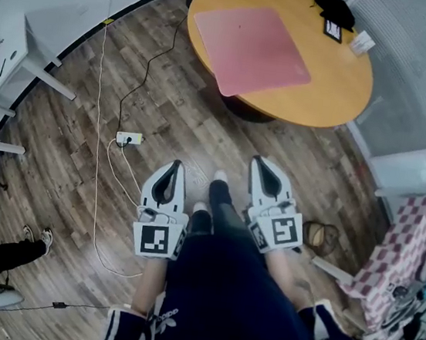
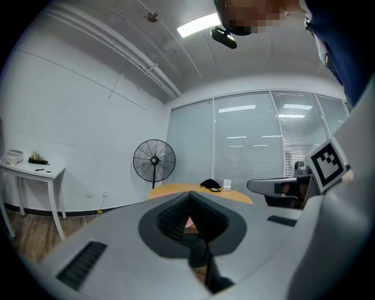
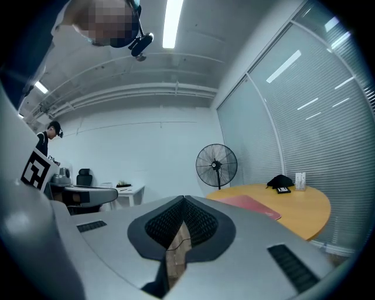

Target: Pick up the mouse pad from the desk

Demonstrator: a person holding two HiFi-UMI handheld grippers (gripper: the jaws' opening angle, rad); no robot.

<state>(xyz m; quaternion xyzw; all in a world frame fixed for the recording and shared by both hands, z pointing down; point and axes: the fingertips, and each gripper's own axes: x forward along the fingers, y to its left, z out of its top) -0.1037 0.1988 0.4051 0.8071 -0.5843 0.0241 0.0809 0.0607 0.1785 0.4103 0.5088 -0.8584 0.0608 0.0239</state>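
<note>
round wooden desk (image 1: 339,96) bears a pink mouse pad (image 1: 251,47).

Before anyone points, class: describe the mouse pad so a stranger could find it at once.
Find the round wooden table. The mouse pad lies flat on its left half in the head view. It is the only large pink sheet; the black bundle and small white box sit apart at the far edge.

I see a round wooden worktop (image 1: 340,89) carrying a pink rectangular mouse pad (image 1: 251,49). A black bundle (image 1: 335,9) and a small white box (image 1: 362,43) lie near its far edge.
</note>
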